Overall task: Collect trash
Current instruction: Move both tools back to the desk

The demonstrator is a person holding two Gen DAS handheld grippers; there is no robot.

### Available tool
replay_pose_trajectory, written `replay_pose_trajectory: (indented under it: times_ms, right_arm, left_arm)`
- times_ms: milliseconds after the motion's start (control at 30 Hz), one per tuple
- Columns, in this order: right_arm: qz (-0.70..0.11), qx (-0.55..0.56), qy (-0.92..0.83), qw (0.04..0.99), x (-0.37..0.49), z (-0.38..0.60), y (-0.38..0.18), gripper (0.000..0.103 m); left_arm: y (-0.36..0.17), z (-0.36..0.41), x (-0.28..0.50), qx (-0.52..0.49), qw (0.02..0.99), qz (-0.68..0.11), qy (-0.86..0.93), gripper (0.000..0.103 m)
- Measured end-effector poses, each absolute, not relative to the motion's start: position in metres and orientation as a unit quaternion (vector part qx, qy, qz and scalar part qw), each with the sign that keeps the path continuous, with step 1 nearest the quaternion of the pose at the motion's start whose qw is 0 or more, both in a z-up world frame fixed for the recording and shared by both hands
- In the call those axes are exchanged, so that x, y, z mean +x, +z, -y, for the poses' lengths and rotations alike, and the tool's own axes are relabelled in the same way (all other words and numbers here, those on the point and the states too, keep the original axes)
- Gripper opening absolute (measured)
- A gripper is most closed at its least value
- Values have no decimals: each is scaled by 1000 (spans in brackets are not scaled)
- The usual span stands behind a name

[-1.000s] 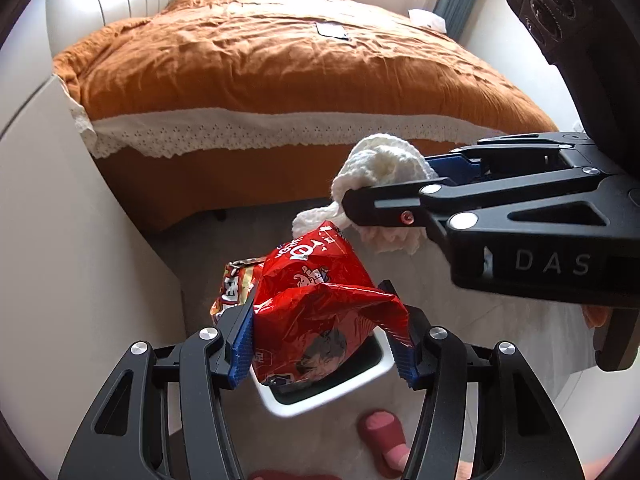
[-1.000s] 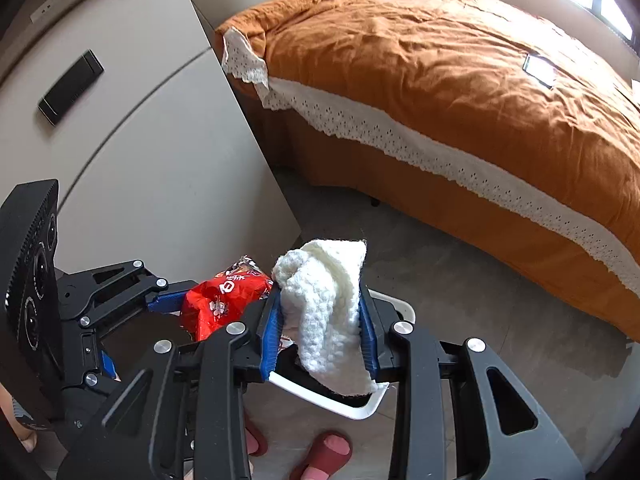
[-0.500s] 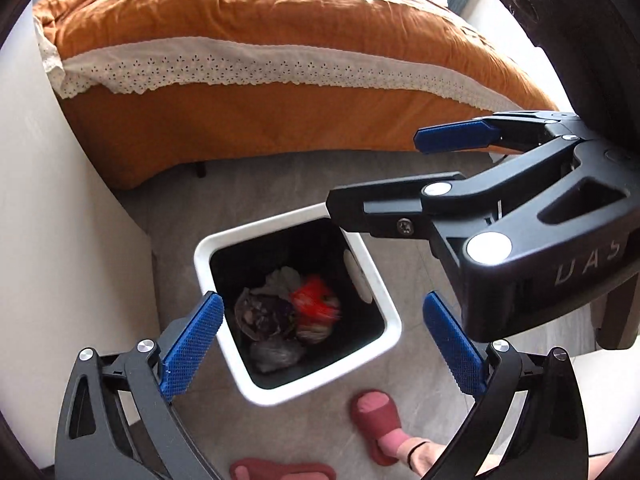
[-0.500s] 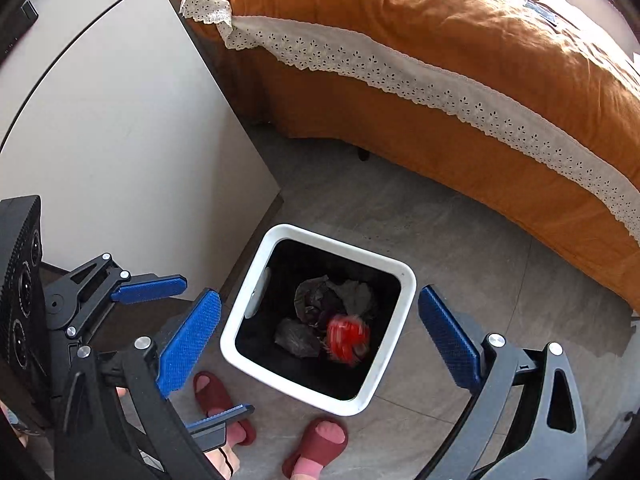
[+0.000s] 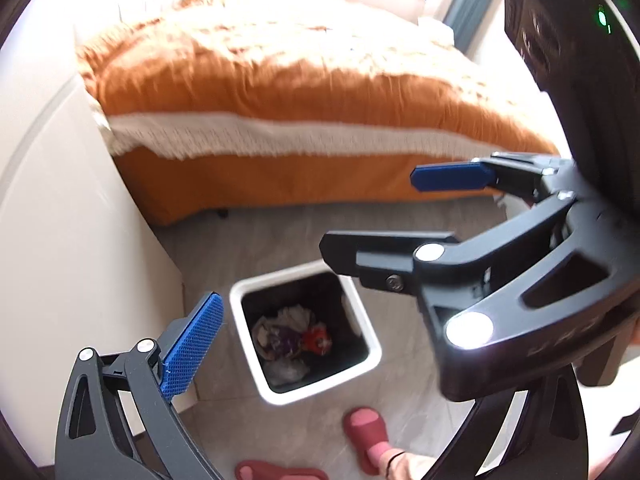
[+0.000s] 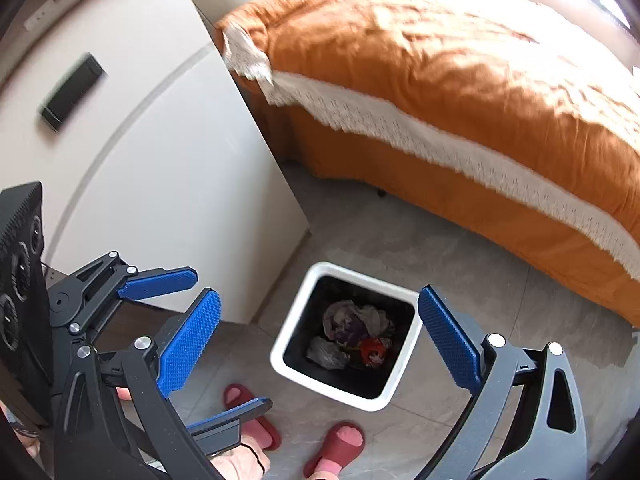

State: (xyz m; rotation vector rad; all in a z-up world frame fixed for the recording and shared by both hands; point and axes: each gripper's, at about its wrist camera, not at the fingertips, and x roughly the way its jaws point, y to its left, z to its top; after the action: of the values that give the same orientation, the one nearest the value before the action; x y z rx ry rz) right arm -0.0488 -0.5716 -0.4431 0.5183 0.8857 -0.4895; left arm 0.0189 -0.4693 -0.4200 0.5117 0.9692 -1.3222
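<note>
A white square trash bin [image 5: 370, 346] [image 6: 294, 320] with a black inside stands on the grey tile floor. In it lie a red snack bag [image 5: 317, 339] [image 6: 374, 351], crumpled pale and purple wrappers [image 5: 280, 334] [image 6: 352, 322] and a grey bag [image 6: 326, 354]. My left gripper [image 6: 192, 344] is open and empty above and left of the bin; only its left blue pad [image 5: 192, 346] shows in its own view. My right gripper [image 6: 320, 334] [image 5: 384, 216] is open and empty, high above the bin.
A bed with an orange cover and white lace trim [image 5: 280, 92] [image 6: 460, 92] stands behind the bin. A white cabinet [image 6: 152, 168] [image 5: 60, 220] is left of it, with a black remote [image 6: 72, 92] on top. The person's red slippers [image 6: 336, 452] [image 5: 366, 428] are on the floor in front.
One second ago the left gripper held the red snack bag and the right held white knitted cloth. Both opened and the items dropped into the bin. Both grippers have since risen and tilted.
</note>
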Motion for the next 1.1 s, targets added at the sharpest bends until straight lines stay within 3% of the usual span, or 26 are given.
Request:
replay_pose_trajectory:
  times_ms: [600, 1100]
  right_arm:
    - [-316, 169, -171, 918, -24, 510, -242, 98]
    - [-259, 77, -2, 963, 104, 404, -136, 98]
  left_arm:
    - [-216, 376, 50, 126, 763, -362, -520, 98]
    - [-124, 215, 140, 106, 884, -297, -346, 98]
